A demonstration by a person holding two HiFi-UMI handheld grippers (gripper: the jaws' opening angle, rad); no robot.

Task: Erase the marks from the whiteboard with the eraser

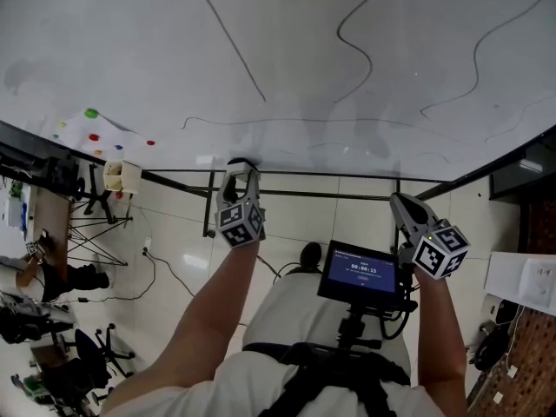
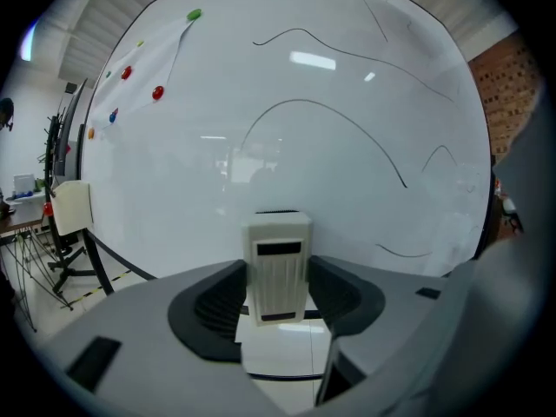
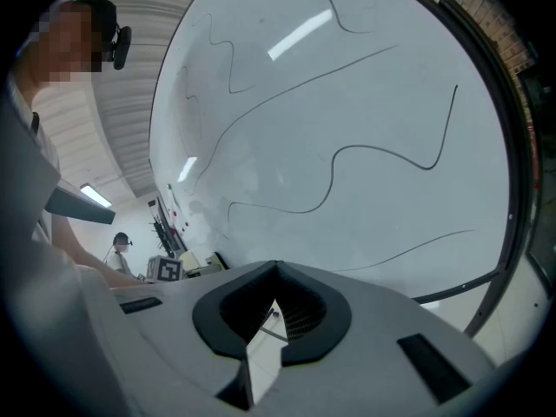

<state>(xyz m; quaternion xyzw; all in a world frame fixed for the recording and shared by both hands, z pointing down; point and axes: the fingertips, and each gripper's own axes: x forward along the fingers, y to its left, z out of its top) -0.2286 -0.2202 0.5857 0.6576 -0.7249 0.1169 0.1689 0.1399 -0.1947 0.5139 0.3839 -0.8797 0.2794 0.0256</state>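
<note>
- Eraser [image 2: 278, 266]: pale and ribbed, it stands upright, clamped from both sides between the jaws of the left gripper [image 1: 241, 176], low in the middle of the left gripper view.
- Behind it the whiteboard [image 1: 287, 50] fills that view, and it also fills the upper half of the head view. Thin dark lines [image 1: 360, 42] curve across the board.
- The head view shows the left gripper only from behind, with its marker cube [image 1: 241, 224], at the board's bottom edge left of centre. The eraser is hard to make out there, and no view shows whether it touches the board.
- The right gripper [image 3: 276, 272] has its jaws closed tip to tip with nothing between them. In the head view it sits at the lower right, below the board's edge.
- Coloured magnets [image 2: 157, 92] show clearly at the upper left of the left gripper view. In the head view they are only small dots at the left.
- A small screen [image 1: 363, 272] appears in the head view alone, at lower centre between the forearms.
- A person [image 3: 26, 146] at the left of the right gripper view is cut off by the frame edge.
</note>
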